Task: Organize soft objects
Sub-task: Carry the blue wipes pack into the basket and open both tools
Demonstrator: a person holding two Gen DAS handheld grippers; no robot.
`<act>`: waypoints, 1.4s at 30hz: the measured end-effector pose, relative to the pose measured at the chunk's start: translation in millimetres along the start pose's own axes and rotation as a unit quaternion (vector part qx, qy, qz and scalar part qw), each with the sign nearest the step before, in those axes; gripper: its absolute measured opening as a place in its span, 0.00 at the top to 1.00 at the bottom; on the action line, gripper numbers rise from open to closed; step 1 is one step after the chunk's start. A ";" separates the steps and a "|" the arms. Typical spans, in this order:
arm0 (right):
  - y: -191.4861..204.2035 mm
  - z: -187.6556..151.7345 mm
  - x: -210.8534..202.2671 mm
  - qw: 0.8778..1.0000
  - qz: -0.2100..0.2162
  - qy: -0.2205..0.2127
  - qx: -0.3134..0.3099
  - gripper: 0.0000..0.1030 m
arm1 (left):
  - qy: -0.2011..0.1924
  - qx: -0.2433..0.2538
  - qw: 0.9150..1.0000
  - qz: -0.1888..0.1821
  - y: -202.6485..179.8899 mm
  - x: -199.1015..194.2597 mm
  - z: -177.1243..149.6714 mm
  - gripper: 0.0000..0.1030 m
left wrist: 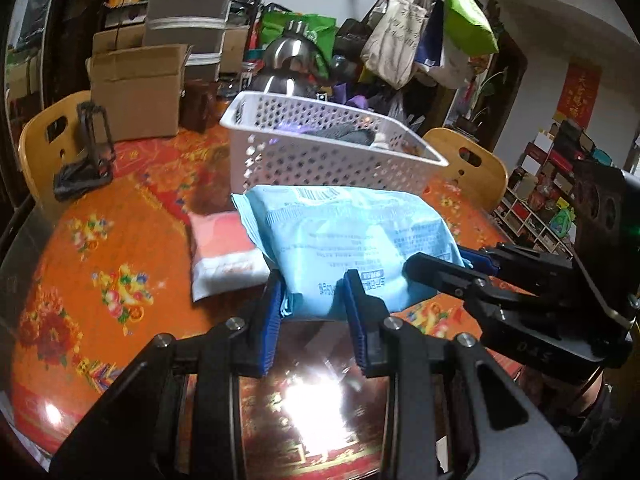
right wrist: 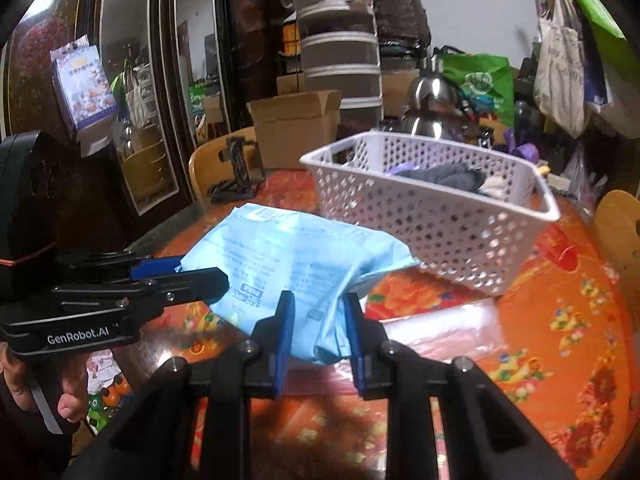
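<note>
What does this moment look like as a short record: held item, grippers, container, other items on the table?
held item: light blue soft pack, lifted off the table, in front of the basket
left gripper: shut on the pack's near edge
right gripper: shut on the pack's other near corner
container: white perforated basket on the orange floral tablecloth, dark grey fabric already inside
other items: red-and-white packet beside the pack; clear plastic bag lying on the table

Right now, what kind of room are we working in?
Most likely a lived-in home dining room doubling as storage. The round table has a floral orange cover, wooden dining chairs stand around it, and tote bags hang behind cardboard boxes and a steel kettle.
</note>
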State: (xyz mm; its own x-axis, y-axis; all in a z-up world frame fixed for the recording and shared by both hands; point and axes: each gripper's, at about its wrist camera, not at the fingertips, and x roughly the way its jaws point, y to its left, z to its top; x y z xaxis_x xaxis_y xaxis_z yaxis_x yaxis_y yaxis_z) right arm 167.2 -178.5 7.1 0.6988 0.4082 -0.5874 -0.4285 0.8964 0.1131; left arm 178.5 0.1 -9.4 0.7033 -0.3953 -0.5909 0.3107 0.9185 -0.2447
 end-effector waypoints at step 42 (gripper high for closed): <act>-163.9 146.6 120.3 0.992 -0.099 0.055 0.055 0.49 | 0.022 -0.008 0.999 0.025 4.5 197.0 218.5 0.27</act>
State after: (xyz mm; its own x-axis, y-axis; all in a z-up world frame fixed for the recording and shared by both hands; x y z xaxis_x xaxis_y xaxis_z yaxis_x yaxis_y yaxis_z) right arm 405.5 -251.1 35.4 0.6931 0.2065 -0.6906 -0.2199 0.9730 0.0702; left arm 458.1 -76.2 41.1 0.6888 -0.3480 -0.6360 0.2656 0.9374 -0.2253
